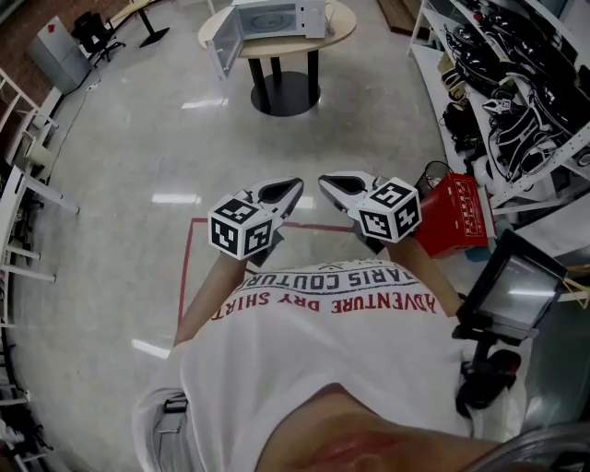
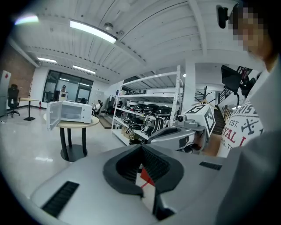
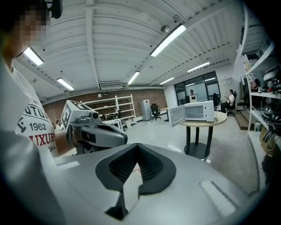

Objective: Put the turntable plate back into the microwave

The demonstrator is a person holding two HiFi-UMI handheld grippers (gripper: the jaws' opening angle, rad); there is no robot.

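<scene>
A white microwave stands with its door swung open on a round table far across the floor. It also shows in the left gripper view as the microwave and in the right gripper view as the microwave. A faint round shape lies inside its cavity, too small to tell what it is. Held side by side in front of the person's chest, my left gripper and right gripper are both shut and hold nothing. Up close, the left gripper and right gripper have their jaw tips together.
A red box sits on the floor at my right. Behind it, white shelves carry black gear. A screen on a stand is close at the right. Red tape marks the floor. Metal racks line the left edge.
</scene>
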